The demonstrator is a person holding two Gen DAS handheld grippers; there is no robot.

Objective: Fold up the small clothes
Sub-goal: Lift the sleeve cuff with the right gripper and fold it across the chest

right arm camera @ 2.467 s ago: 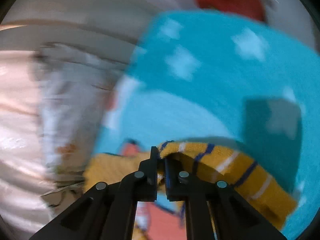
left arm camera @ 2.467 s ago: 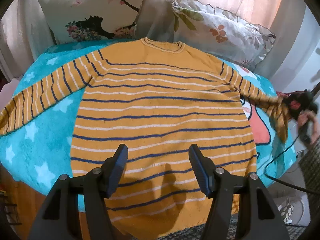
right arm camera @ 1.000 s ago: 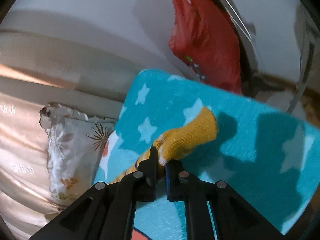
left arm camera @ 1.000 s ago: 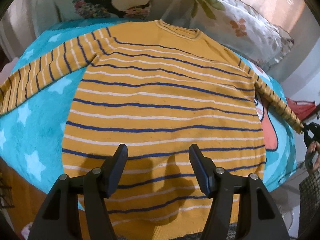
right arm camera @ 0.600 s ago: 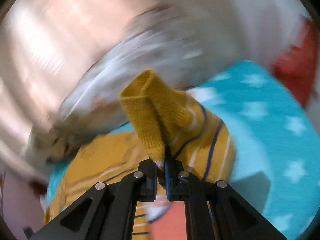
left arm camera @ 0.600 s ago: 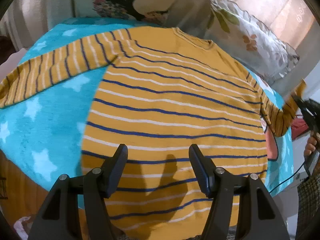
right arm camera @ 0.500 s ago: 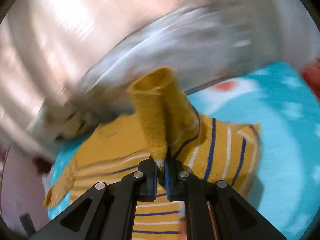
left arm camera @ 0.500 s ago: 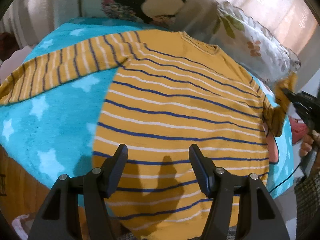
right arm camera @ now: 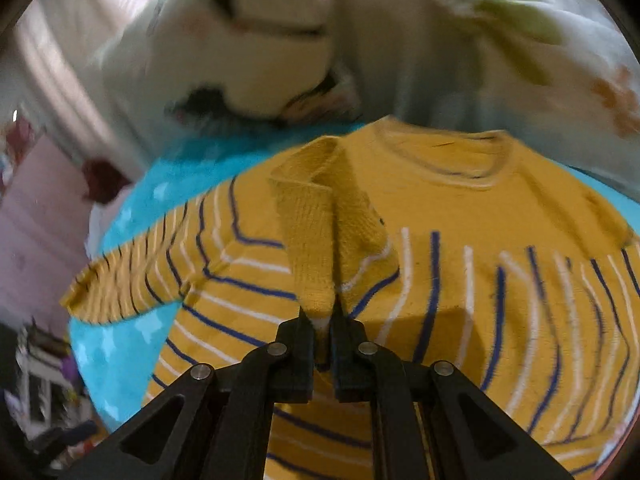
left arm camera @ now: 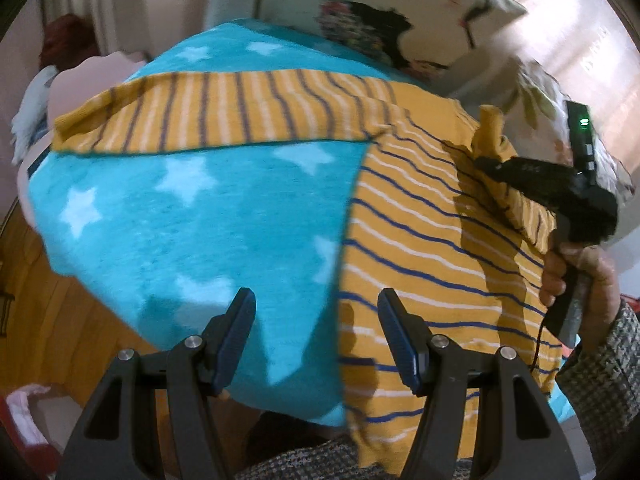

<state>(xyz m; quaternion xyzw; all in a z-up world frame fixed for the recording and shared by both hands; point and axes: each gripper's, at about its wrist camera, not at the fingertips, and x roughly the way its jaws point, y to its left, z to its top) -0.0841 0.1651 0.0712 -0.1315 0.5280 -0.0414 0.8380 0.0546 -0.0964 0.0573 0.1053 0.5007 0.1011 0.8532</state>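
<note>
A yellow sweater (left arm camera: 420, 240) with blue and white stripes lies flat on a turquoise star blanket (left arm camera: 192, 216). Its left sleeve (left arm camera: 216, 116) stretches out over the blanket. My right gripper (right arm camera: 322, 320) is shut on the cuff of the right sleeve (right arm camera: 312, 240), which it holds folded over the sweater's chest below the collar (right arm camera: 448, 156). In the left wrist view the right gripper (left arm camera: 486, 160) hangs over the sweater's upper right with that cuff. My left gripper (left arm camera: 316, 336) is open and holds nothing, above the blanket by the sweater's left hem edge.
Printed pillows (left arm camera: 384, 20) lean behind the blanket, with pale curtains beyond. A wooden surface (left arm camera: 68, 320) shows under the blanket's left edge. A hand (left arm camera: 580, 276) in a checked sleeve holds the right gripper's handle, with a black cable hanging from it.
The right gripper has swung the right sleeve's cuff from beyond the blanket's right edge in over the sweater's chest. The left gripper has slid left, from over the hem to the sweater's left edge.
</note>
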